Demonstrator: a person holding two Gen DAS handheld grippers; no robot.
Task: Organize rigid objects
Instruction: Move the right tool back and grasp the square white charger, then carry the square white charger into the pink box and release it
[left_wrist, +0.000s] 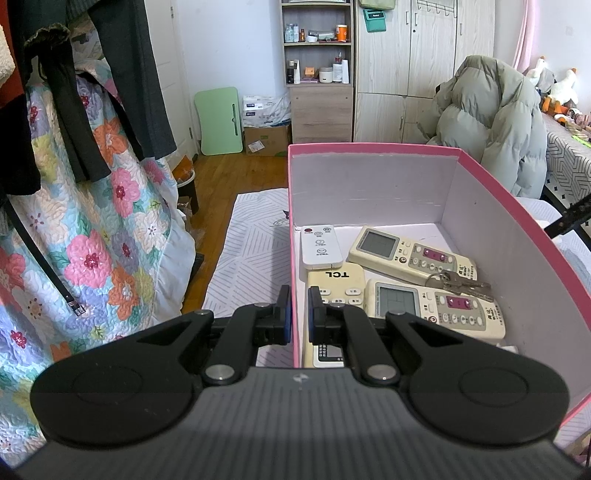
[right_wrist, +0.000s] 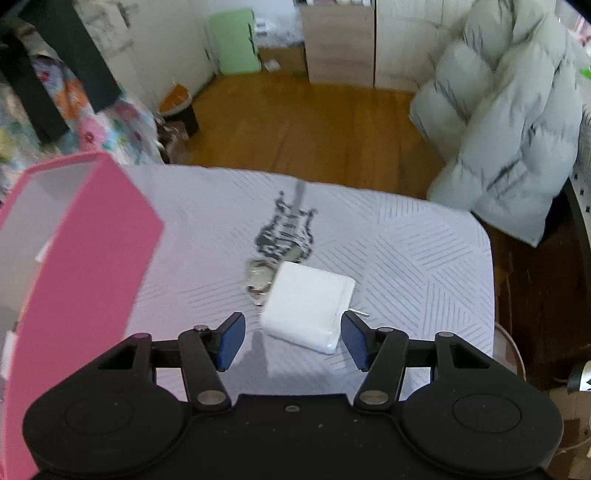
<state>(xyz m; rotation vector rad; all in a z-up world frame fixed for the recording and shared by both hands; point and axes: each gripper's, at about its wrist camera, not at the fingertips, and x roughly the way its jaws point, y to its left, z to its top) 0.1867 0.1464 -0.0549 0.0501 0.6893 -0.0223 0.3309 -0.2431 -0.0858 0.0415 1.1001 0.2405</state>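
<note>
A pink box (left_wrist: 517, 229) with white inner walls stands on the table. It holds a small white remote (left_wrist: 320, 246), a TCL remote (left_wrist: 338, 286), two beige remotes (left_wrist: 410, 254) and a bunch of keys (left_wrist: 461, 282). My left gripper (left_wrist: 299, 314) is shut on the box's left wall, one finger inside and one outside. In the right wrist view the pink box (right_wrist: 88, 243) is at the left. A white power adapter (right_wrist: 308, 310) lies on the cloth. My right gripper (right_wrist: 293, 341) is open, just short of the adapter, which sits slightly right of the midline. A metal object (right_wrist: 260, 277) lies behind the adapter.
The table has a pale striped cloth (right_wrist: 406, 258) with a dark cartoon print (right_wrist: 288, 229). A grey puffer jacket (right_wrist: 509, 122) hangs over a chair at the right. A floral quilt (left_wrist: 92, 229) and dark clothes hang at the left. Wooden floor (right_wrist: 314, 122) lies beyond the table.
</note>
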